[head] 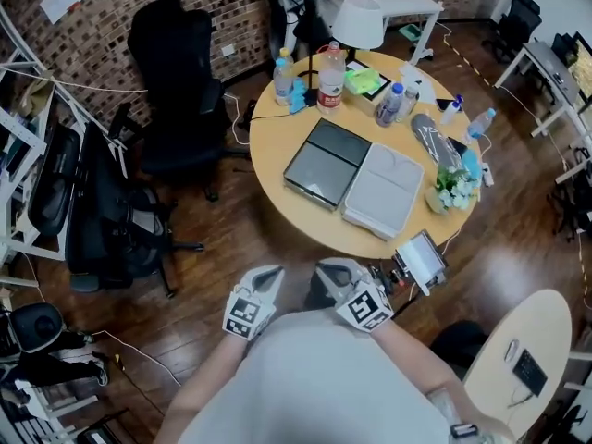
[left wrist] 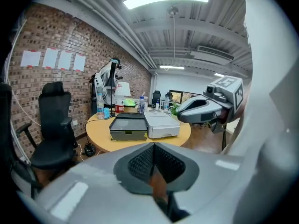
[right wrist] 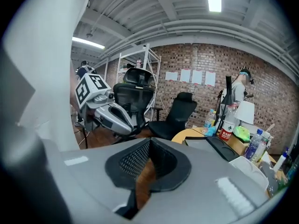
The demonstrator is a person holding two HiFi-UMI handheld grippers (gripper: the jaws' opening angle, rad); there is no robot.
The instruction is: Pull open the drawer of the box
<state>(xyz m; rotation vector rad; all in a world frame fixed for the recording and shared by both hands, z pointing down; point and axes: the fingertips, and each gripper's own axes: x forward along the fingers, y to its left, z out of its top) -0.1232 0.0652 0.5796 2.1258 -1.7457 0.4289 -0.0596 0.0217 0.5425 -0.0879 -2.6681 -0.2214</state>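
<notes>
Two flat boxes lie side by side on the round yellow table (head: 277,128): a dark box (head: 324,163) with its drawer front facing me (left wrist: 127,135), closed, and a light grey box (head: 384,191). Both grippers hover close to my chest, short of the table's near edge and touching nothing. My left gripper (head: 268,274) is shut with nothing between its pads (left wrist: 140,162). My right gripper (head: 331,268) is also shut and empty, its pads (right wrist: 135,160) meeting. Each gripper shows in the other's view: the right gripper (left wrist: 205,108) and the left gripper (right wrist: 105,108).
Several bottles (head: 330,77), a white lamp (head: 359,21), a small plant (head: 455,188) and a tablet on a stand (head: 421,259) crowd the table's far and right sides. Black office chairs (head: 176,91) stand to the left, by metal shelves (head: 23,174). A second small table (head: 527,359) sits at the lower right.
</notes>
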